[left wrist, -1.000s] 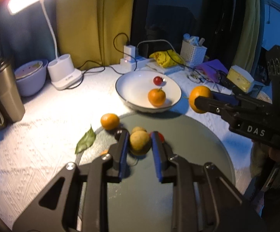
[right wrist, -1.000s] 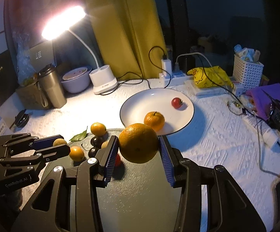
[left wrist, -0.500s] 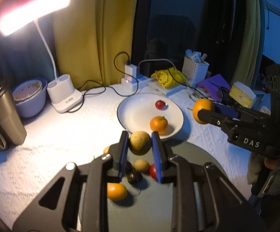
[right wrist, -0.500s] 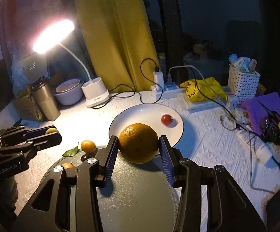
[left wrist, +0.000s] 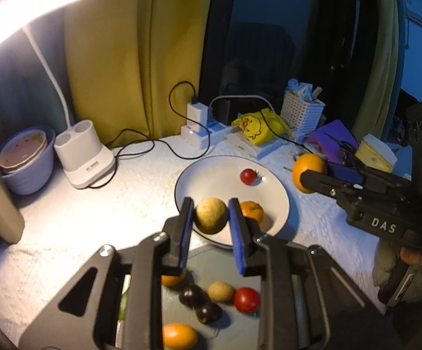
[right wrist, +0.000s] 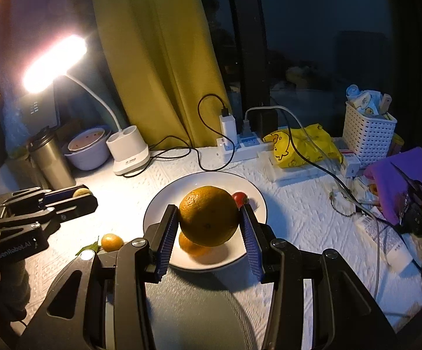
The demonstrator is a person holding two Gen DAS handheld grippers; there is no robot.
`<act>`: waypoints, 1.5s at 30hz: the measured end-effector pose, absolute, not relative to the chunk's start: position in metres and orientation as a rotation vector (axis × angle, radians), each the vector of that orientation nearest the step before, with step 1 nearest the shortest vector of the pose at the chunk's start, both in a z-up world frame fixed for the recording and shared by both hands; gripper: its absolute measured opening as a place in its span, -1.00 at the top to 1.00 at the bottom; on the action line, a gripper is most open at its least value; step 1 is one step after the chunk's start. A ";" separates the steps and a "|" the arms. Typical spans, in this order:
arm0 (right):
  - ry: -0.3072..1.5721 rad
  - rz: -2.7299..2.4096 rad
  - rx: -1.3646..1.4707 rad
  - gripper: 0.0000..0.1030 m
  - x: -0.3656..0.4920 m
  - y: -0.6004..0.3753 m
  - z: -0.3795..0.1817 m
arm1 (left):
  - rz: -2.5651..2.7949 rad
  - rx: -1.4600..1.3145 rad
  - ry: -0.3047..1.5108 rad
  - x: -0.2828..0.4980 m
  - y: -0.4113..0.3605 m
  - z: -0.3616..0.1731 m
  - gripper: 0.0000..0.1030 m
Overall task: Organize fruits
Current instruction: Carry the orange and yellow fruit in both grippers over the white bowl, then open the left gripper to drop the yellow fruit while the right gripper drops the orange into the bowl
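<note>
Two tongs pinching fruit above white plate [left wrist: 280,204]: left tongs [left wrist: 211,214] yellow-green fruit [left wrist: 211,215]; right tongs [right wrist: 209,217] orange [right wrist: 208,215].

Home desk at night, yellow curtain [right wrist: 158,58], desk lamp [right wrist: 53,64], power strip [right wrist: 240,145]

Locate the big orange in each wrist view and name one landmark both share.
Left wrist: big orange at right, clamped in the right gripper.
Right wrist: big orange centre, between that gripper's pads, above the white plate.
Shared landmark: white plate.
</note>
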State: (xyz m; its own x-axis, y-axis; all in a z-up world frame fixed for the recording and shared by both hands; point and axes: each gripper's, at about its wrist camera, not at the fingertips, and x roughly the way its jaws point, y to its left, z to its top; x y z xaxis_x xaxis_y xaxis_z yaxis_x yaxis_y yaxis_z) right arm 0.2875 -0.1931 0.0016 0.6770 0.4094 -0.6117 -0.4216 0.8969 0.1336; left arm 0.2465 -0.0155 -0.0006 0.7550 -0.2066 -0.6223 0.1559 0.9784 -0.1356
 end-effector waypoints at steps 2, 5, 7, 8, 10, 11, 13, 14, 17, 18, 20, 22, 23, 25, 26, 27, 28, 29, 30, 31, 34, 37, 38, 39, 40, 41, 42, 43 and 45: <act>0.687 0.468 -0.019 0.11 0.295 -0.191 -0.001 | -0.198 -0.080 0.695 0.253 -0.015 -0.005 0.52; 0.698 0.472 -0.019 0.11 0.306 -0.187 -0.007 | -0.200 -0.083 0.715 0.265 -0.014 -0.012 0.52; 0.705 0.477 -0.017 0.11 0.313 -0.184 -0.011 | -0.202 -0.083 0.727 0.273 -0.014 -0.017 0.52; 0.710 0.480 -0.017 0.11 0.317 -0.182 -0.013 | -0.204 -0.080 0.732 0.277 -0.014 -0.019 0.52; 0.720 0.489 -0.022 0.11 0.327 -0.178 -0.018 | -0.210 -0.071 0.744 0.288 -0.016 -0.024 0.52; 0.722 0.492 -0.027 0.11 0.331 -0.176 -0.020 | -0.213 -0.067 0.751 0.293 -0.017 -0.026 0.52; 0.729 0.500 -0.038 0.11 0.343 -0.170 -0.025 | -0.219 -0.062 0.767 0.304 -0.019 -0.032 0.52; 0.731 0.503 -0.039 0.11 0.347 -0.169 -0.027 | -0.221 -0.063 0.772 0.308 -0.020 -0.034 0.52; 0.746 0.511 -0.033 0.11 0.364 -0.164 -0.036 | -0.228 -0.076 0.800 0.323 -0.021 -0.042 0.52; 0.754 0.514 -0.028 0.11 0.368 -0.163 -0.040 | -0.231 -0.086 0.814 0.329 -0.022 -0.046 0.52; 0.771 0.518 -0.016 0.11 0.377 -0.162 -0.049 | -0.231 -0.095 0.834 0.336 -0.023 -0.052 0.52; 0.787 0.525 -0.006 0.11 0.383 -0.160 -0.056 | -0.233 -0.103 0.857 0.343 -0.024 -0.059 0.52; 0.795 0.526 -0.002 0.11 0.386 -0.160 -0.060 | -0.233 -0.106 0.867 0.346 -0.025 -0.062 0.52; 0.810 0.529 0.004 0.11 0.392 -0.158 -0.067 | -0.233 -0.114 0.890 0.351 -0.025 -0.068 0.50; 0.815 0.530 0.007 0.11 0.394 -0.158 -0.069 | -0.232 -0.119 0.899 0.352 -0.026 -0.070 0.50; 0.819 0.530 0.010 0.11 0.395 -0.158 -0.071 | -0.231 -0.122 0.907 0.353 -0.026 -0.073 0.50; 0.822 0.530 0.013 0.11 0.396 -0.158 -0.073 | -0.229 -0.120 0.910 0.353 -0.027 -0.074 0.50; 0.824 0.531 0.016 0.11 0.398 -0.158 -0.074 | -0.226 -0.117 0.913 0.354 -0.027 -0.075 0.50; 0.826 0.532 0.020 0.11 0.399 -0.159 -0.076 | -0.221 -0.115 0.919 0.355 -0.028 -0.076 0.49; 0.823 0.535 0.024 0.11 0.400 -0.160 -0.076 | -0.215 -0.114 0.927 0.356 -0.028 -0.078 0.49; 0.823 0.534 0.020 0.10 0.400 -0.159 -0.076 | -0.209 -0.121 0.926 0.356 -0.026 -0.077 0.44; 0.819 0.527 0.013 0.07 0.399 -0.158 -0.075 | -0.199 -0.126 0.916 0.353 -0.022 -0.074 0.35; 0.811 0.524 0.016 -0.04 0.399 -0.158 -0.073 | -0.197 -0.129 0.911 0.352 -0.021 -0.072 0.28; 0.801 0.518 0.019 -0.08 0.398 -0.159 -0.070 | -0.196 -0.133 0.905 0.350 -0.020 -0.070 0.16; 0.792 0.514 0.023 -0.13 0.397 -0.160 -0.068 | -0.195 -0.136 0.900 0.348 -0.019 -0.068 0.13; 0.787 0.514 0.027 -0.19 0.397 -0.162 -0.066 | -0.194 -0.139 0.894 0.345 -0.018 -0.065 0.13; 0.782 0.511 0.030 -0.22 0.396 -0.163 -0.063 | -0.193 -0.139 0.888 0.343 -0.017 -0.062 0.13; 0.777 0.509 0.032 -0.24 0.395 -0.164 -0.061 | -0.191 -0.140 0.883 0.341 -0.016 -0.060 0.13; 0.771 0.507 0.032 -0.24 0.391 -0.164 -0.057 | -0.186 -0.142 0.874 0.336 -0.014 -0.055 0.13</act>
State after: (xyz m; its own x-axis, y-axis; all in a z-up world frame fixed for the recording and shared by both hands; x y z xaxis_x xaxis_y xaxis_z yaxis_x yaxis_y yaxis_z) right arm 0.3910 -0.1643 -0.0570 0.6039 0.4498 -0.6581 -0.4265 0.8798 0.2099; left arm 0.3355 -0.0144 -0.0553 0.6276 -0.2192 -0.7470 0.1036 0.9745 -0.1989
